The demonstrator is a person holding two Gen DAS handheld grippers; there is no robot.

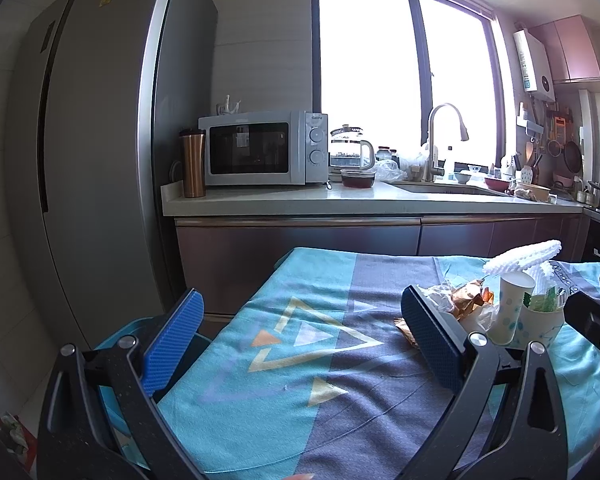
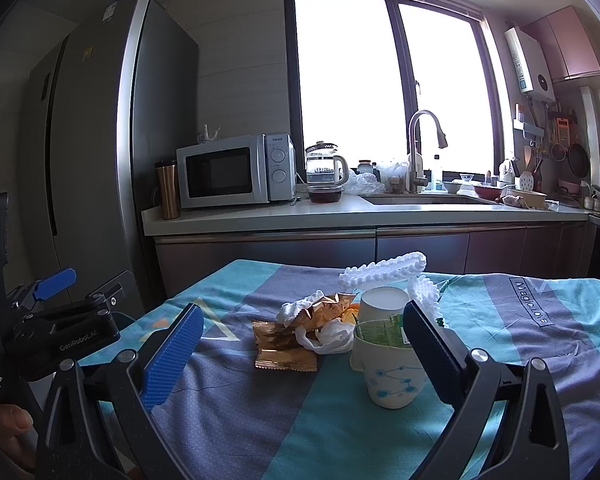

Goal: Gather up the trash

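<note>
1. The left gripper [image 1: 300,344] hovers over the table [image 2: 228,432], which is covered by a teal and grey cloth [image 1: 260,400] with triangle prints; its blue-padded fingers [image 1: 172,344] stand wide apart and hold nothing
2. The right gripper [image 2: 300,356] is likewise spread wide and empty, with its blue pads [image 2: 174,356] on either side of the trash pile as the right wrist view frames it; they touch none of it
3. The trash sits in one cluster on the cloth: a gold foil wrapper [image 2: 284,350] lies flat, with crumpled white tissue [image 2: 328,338] just beside it and partly on it, and more crinkled gold foil [image 2: 324,310] behind
4. A paper cup [image 2: 392,376] with blue dots stands upright at the right of the wrapper, with green packaging [image 2: 384,334] tucked inside it
5. A second paper cup [image 2: 382,304] lies tipped against the first cup's rim, base facing the camera
6. White foam netting [image 2: 384,270] rises behind the cups
7. In the left wrist view the same cluster sits at the right, beyond the right finger pad [image 1: 432,344], with the other gripper's black frame [image 1: 592,320] at the edge
8. Behind the table a counter [image 1: 340,200] carries a microwave [image 1: 260,152], a copper tumbler [image 1: 193,162], a glass kettle [image 1: 350,152] and a sink with a tall faucet [image 1: 440,136], beside a grey refrigerator [image 1: 100,140]
</note>
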